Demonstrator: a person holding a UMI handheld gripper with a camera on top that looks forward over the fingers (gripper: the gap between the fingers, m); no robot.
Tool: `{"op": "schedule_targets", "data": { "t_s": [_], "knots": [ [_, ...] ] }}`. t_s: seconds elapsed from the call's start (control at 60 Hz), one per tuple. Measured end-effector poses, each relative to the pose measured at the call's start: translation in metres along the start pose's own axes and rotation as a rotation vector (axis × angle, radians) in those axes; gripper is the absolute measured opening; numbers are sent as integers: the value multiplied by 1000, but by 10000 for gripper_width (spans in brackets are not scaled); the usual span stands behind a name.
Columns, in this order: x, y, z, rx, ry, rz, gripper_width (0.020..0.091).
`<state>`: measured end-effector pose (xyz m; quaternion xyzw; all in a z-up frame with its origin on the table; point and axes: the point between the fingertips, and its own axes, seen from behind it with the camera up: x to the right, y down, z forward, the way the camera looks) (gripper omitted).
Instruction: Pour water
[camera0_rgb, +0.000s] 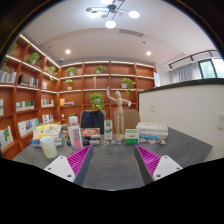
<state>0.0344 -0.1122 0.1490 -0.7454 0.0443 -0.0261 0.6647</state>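
The things at the far side of the grey tabletop (110, 165) are small and hard to make out. A pale cup (49, 147) stands beyond the left finger, and boxes (152, 131) sit further right. A wooden figure (120, 108) stands behind them. The fingers (111, 160) are wide apart, holding and touching nothing. Only their pink pads (78, 160) show well.

Gripper hardware only, two fingers showing at the near edge

The gripper (106, 162) is showing two pale grey-white fingers, angular blocky shape, each wearing a magenta pad (78, 160) with a ribbed, grooved inner face; left and right pads are matching in colour and texture, a clear gap sitting between them. No cables or markings showing.
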Motion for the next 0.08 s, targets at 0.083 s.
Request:
{"op": "schedule_targets", "data": {
  "t_s": [0.083],
  "knots": [
    [5, -1, 0, 9, 12, 11, 872]
  ]
}}
